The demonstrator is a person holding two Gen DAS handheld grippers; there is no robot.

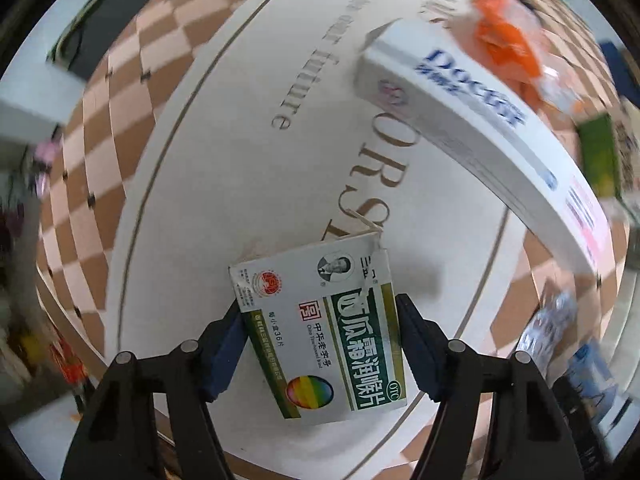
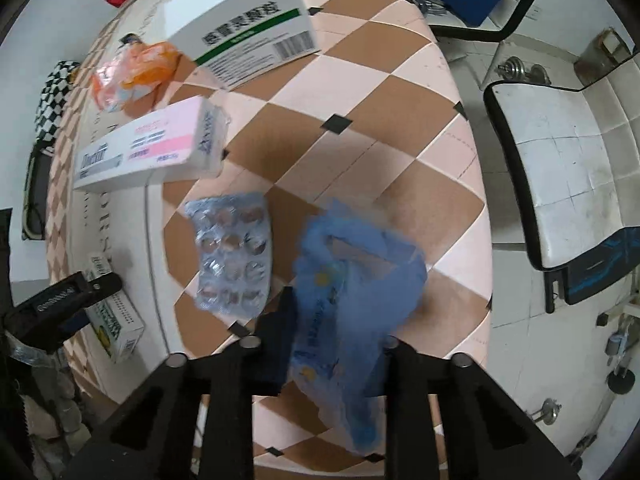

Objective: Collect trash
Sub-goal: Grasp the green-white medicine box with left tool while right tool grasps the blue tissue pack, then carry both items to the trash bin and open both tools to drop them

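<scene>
My left gripper [image 1: 320, 344] is shut on a small green and white lozenge box [image 1: 320, 328], held just above the white printed mat [image 1: 224, 152]. That box also shows in the right wrist view [image 2: 116, 320], between the left gripper's fingers [image 2: 60, 300]. My right gripper [image 2: 332, 344] is shut on a blue plastic bag [image 2: 352, 304] that hangs blurred over the checkered table [image 2: 380, 120]. A silver blister pack [image 2: 232, 252] lies just left of the bag.
A long white Doctor box [image 1: 480, 128] [image 2: 148, 152], an orange wrapper [image 1: 508, 36] [image 2: 132, 72] and a large white and green box [image 2: 248, 32] lie farther on the table. A white chair [image 2: 560, 176] stands right of the table edge.
</scene>
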